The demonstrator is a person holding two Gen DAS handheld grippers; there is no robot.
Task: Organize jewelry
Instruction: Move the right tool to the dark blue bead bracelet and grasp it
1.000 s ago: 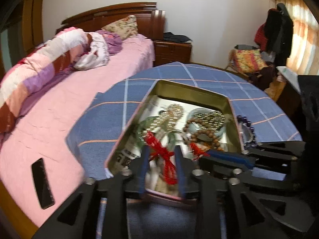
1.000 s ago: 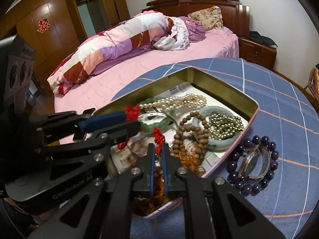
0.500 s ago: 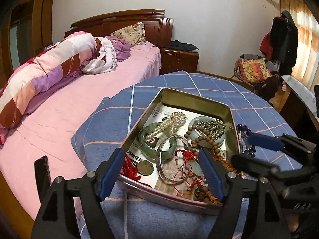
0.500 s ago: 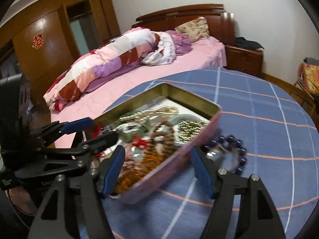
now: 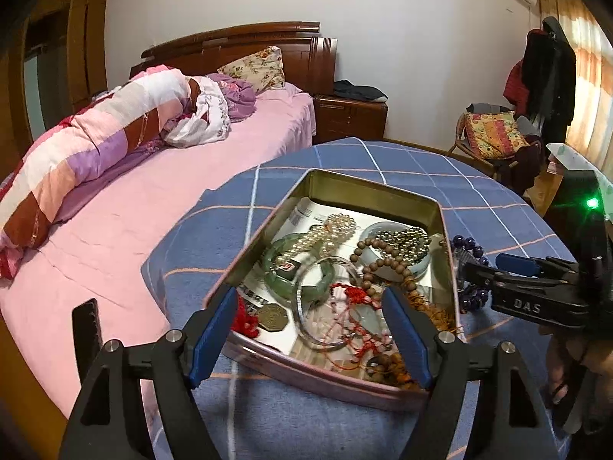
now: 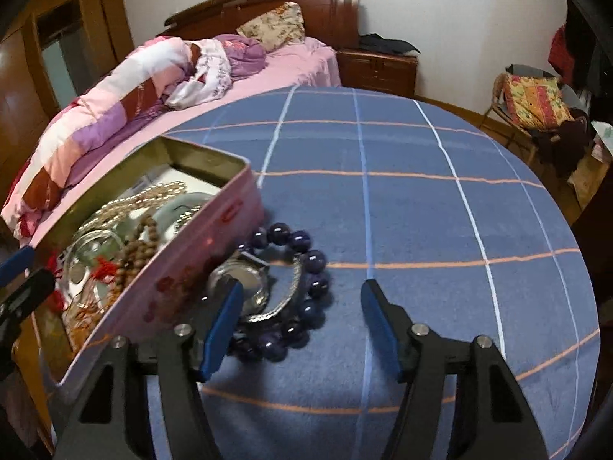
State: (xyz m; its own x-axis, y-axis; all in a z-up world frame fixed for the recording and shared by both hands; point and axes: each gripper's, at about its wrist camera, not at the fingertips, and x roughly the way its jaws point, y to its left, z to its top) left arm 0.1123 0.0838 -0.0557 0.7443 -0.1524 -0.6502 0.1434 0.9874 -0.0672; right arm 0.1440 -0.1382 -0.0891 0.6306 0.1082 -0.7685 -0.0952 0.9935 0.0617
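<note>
A: Right wrist view, and the purple bead bracelet [image 6: 302,291] is the star: dark, glossy round beads in a ring, lying flat on the blue checked cloth [image 6: 421,211] with a silver watch [image 6: 245,280] inside it.

B: And the tin?

A: Pink tin [image 6: 191,268], gold inside, just left of the bracelet, about touching it. From the left wrist view it's packed: pearl strand [image 5: 329,230], green jade bangle [image 5: 291,268], clear bangle [image 5: 325,303], brown wooden beads [image 5: 387,264], red knotted cord [image 5: 356,295], an octagonal coin [image 5: 272,318].

B: Grippers?

A: Right gripper [image 6: 302,329] has its jaws spread wide, nothing held, low over the cloth; the bracelet lies just beyond its left finger. Left gripper [image 5: 310,341] gapes wide too, empty, its fingers straddling the tin's near end.
</note>
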